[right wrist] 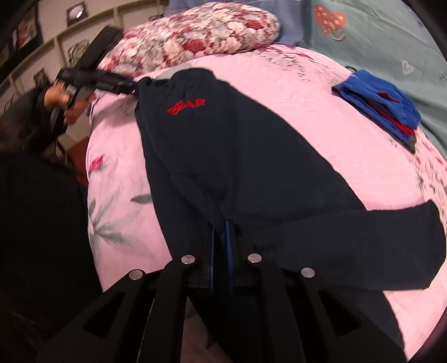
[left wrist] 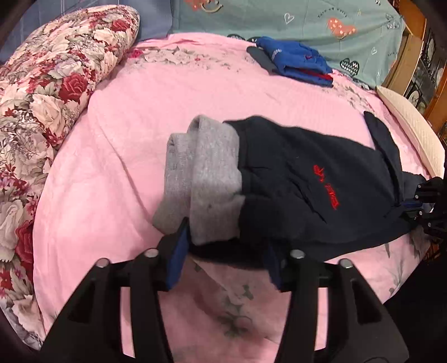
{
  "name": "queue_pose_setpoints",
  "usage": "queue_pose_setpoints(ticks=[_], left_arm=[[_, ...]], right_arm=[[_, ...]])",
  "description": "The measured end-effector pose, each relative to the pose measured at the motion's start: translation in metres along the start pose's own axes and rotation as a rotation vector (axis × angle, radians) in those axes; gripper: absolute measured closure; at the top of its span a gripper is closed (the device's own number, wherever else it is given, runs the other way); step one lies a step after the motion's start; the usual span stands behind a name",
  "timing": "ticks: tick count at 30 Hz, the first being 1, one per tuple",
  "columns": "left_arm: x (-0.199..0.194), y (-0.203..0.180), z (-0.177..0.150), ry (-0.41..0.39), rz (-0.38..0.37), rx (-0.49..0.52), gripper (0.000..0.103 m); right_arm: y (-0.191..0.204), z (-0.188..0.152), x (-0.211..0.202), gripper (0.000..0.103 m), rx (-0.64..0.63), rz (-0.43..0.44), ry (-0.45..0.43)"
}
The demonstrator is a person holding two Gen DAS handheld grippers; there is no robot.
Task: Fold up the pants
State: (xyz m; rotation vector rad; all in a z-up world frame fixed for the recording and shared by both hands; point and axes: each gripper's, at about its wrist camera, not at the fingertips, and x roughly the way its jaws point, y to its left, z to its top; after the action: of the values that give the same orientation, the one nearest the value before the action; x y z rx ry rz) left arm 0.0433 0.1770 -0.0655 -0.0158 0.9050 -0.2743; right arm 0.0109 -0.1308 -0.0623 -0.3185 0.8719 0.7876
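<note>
Dark navy pants (left wrist: 307,178) with a red embroidered logo and a grey lining (left wrist: 206,181) turned out at the waist lie on a pink bed sheet (left wrist: 125,117). My left gripper (left wrist: 223,251) is open, its jaws standing either side of the waist edge. My right gripper (right wrist: 220,237) is shut on the navy pants (right wrist: 237,156) at the leg end. One pant leg (right wrist: 363,240) trails off to the right. The left gripper (right wrist: 131,85) also shows at the far waist end in the right wrist view. The right gripper (left wrist: 416,206) shows at the right edge of the left wrist view.
A floral quilt (left wrist: 47,92) is rolled along the left of the bed. A folded blue and red garment (left wrist: 296,61) lies at the far side, also in the right wrist view (right wrist: 382,103). A teal sheet (left wrist: 279,22) with hearts lies behind. A white pillow (left wrist: 413,134) lies at the right.
</note>
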Motion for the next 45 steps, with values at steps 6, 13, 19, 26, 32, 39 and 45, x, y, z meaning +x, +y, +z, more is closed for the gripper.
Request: queue_pose_setpoints(ticks=[6, 13, 19, 26, 32, 39, 45], left_arm=[[0.000, 0.006, 0.019, -0.029, 0.037, -0.027, 0.063], [-0.012, 0.007, 0.016, -0.030, 0.087, 0.000, 0.067], [-0.015, 0.012, -0.016, 0.017, 0.139, 0.010, 0.051], [-0.070, -0.043, 0.022, -0.228, 0.069, 0.051, 0.020], [0.024, -0.050, 0.008, 0.059, 0.179, 0.069, 0.021], [-0.016, -0.086, 0.012, -0.075, 0.111, 0.132, 0.021], [-0.003, -0.198, 0.024, -0.079, -0.147, 0.339, 0.019]], right_arm=[[0.000, 0.004, -0.009, 0.096, 0.040, -0.008, -0.049], [0.015, 0.000, -0.009, 0.095, 0.029, 0.009, -0.047], [0.010, -0.007, -0.002, 0.090, 0.044, 0.032, -0.026], [0.013, -0.011, -0.002, 0.086, 0.022, 0.020, -0.018], [0.003, -0.017, -0.023, 0.079, 0.064, 0.007, -0.023], [-0.131, 0.017, -0.084, 0.040, 0.479, -0.356, -0.057], [-0.246, 0.039, -0.046, 0.033, 0.862, -0.465, 0.088]])
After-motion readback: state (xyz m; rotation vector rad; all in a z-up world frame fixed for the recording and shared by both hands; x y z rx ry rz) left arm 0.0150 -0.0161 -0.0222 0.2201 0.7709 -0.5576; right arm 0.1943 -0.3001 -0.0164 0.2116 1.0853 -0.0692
